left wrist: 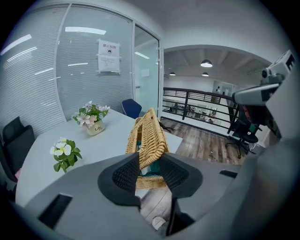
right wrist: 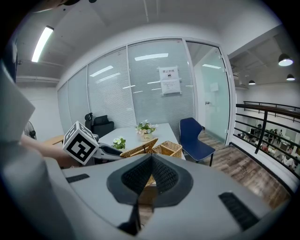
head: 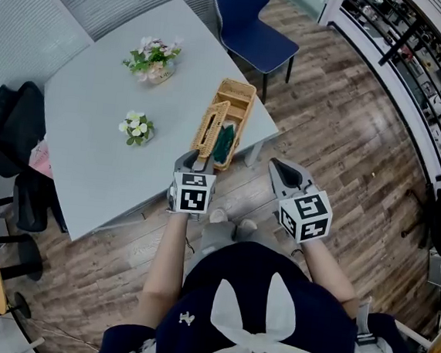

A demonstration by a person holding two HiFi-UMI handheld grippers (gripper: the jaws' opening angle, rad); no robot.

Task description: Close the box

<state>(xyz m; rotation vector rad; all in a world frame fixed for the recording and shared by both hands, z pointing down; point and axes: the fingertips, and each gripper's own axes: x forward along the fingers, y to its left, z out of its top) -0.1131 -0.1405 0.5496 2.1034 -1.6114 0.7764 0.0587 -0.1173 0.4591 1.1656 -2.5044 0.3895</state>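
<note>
Own view alone shows left gripper (left wrist: 150, 158) jaws apart, lid (left wrist: 151, 131) edge between — right gripper (right wrist: 151, 158) jaws meet.

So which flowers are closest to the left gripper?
The small white bunch with green leaves. The pink-and-white flowers in the cream pot stand farther back on the table.

Woven wicker box (head: 239, 104) lies open just ahead of the left tongs (head: 196, 160), lid (head: 209, 128) tilted up, its end between their jaws.
</note>
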